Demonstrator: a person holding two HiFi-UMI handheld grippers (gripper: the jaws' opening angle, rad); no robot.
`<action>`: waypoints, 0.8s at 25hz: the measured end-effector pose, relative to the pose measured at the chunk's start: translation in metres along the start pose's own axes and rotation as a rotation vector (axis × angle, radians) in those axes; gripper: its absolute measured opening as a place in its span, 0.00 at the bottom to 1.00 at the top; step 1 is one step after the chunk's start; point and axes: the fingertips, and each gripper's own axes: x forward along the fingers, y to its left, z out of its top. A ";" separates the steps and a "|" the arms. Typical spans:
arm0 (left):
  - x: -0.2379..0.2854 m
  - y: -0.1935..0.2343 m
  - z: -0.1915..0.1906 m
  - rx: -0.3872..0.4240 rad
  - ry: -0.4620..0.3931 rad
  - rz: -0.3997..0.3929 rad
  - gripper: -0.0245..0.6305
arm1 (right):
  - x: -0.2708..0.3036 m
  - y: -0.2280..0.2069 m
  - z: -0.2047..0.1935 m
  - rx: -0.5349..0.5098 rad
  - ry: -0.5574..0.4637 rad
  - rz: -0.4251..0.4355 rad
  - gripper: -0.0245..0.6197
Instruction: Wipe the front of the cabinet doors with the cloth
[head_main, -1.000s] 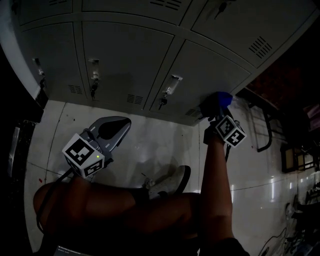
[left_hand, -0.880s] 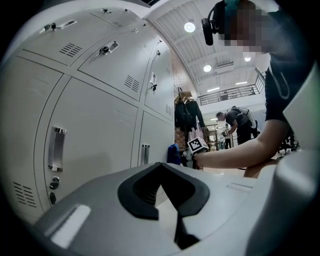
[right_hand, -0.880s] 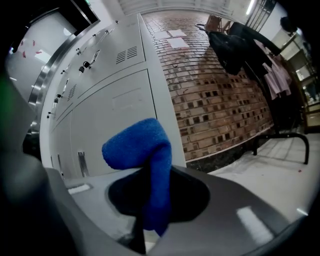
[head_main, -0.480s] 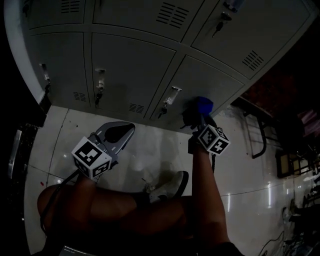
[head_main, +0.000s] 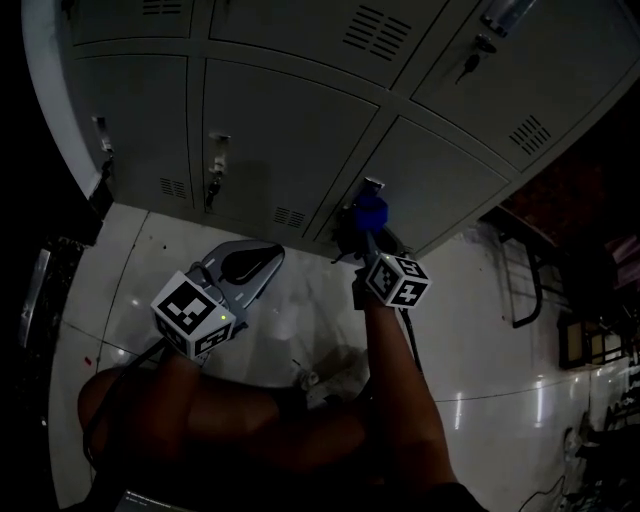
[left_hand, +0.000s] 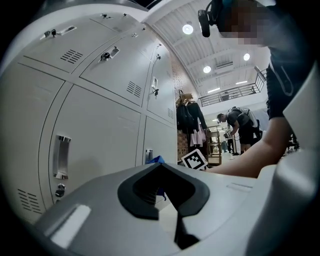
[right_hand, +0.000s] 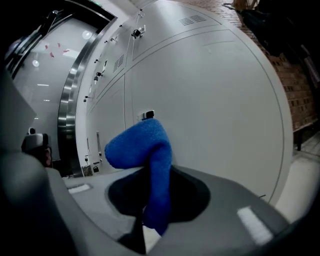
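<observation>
Head view sets us low before a bank of grey locker doors (head_main: 280, 140). Our right gripper (head_main: 356, 232) is clamped on the blue cloth (head_main: 370, 210) and holds it at a lower door, just beside that door's handle (head_main: 372, 184). We cannot tell whether the cloth touches the metal. In the right gripper view the cloth rises from the closed jaws and folds over to the left, with the handle jutting out just behind its top. Our left gripper (head_main: 243, 265) hangs over the glossy floor (head_main: 310, 300), apart from the doors, its jaws together on nothing. Its own view shows a pull handle (left_hand: 61, 156) with a key lock (left_hand: 60, 189) beneath it, and hanging clothes (left_hand: 190, 120) and a standing person (left_hand: 239, 125) far beyond. A black metal frame (head_main: 522, 285) stands to our right.
</observation>
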 end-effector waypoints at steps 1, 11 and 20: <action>0.000 0.000 -0.001 -0.001 0.001 0.001 0.05 | 0.004 0.002 -0.001 0.000 0.001 0.007 0.15; 0.001 0.001 -0.006 -0.003 0.016 0.006 0.05 | 0.004 -0.017 -0.005 -0.033 0.004 -0.048 0.15; 0.003 -0.002 -0.007 -0.001 0.023 0.002 0.05 | -0.028 -0.077 -0.008 0.033 -0.012 -0.205 0.15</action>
